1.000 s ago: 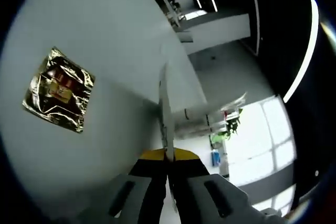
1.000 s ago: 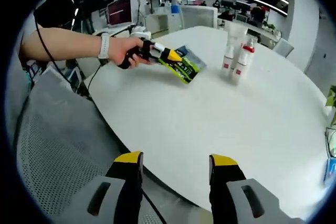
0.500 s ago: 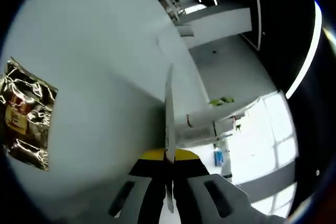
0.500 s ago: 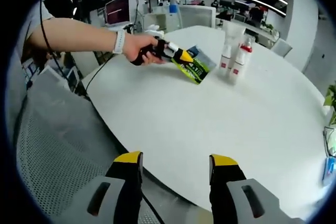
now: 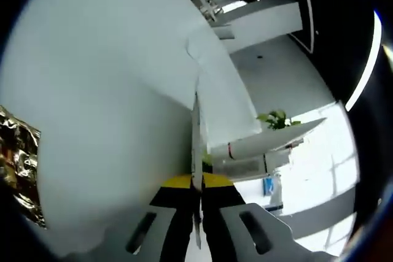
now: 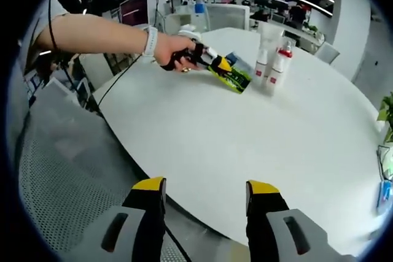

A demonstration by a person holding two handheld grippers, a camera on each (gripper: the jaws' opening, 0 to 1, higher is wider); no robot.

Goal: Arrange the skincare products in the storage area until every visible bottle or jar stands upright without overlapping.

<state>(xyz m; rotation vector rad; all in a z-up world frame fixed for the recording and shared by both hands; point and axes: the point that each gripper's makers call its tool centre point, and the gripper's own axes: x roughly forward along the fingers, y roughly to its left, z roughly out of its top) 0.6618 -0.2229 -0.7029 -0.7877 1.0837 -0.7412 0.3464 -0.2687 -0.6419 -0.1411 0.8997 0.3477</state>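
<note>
Right gripper [image 6: 206,197] hangs over the near edge of the round white table [image 6: 245,151], jaws spread wide with nothing between them. Farther off at about eleven o'clock, the person's hand [image 6: 174,52] carries the left gripper [image 6: 216,64] clamped on a flat green-and-black sachet [image 6: 233,77], held just above the tabletop. In the left gripper view that sachet [image 5: 196,136] runs edge-on from the closed jaws, a thin sheet, so it should be light, limp and slippery; a pinch at one short edge suits it, though it will likely flop rather than stand. At nine o'clock in that view a crinkled gold foil packet [image 5: 18,173] lies flat on the table. Just beyond the sachet, near twelve o'clock in the right gripper view, a white tube [image 6: 263,59] and a red-capped white bottle [image 6: 277,65] stand upright, apparently touching. They look rigid and easily tipped; take them mid-body.
</note>
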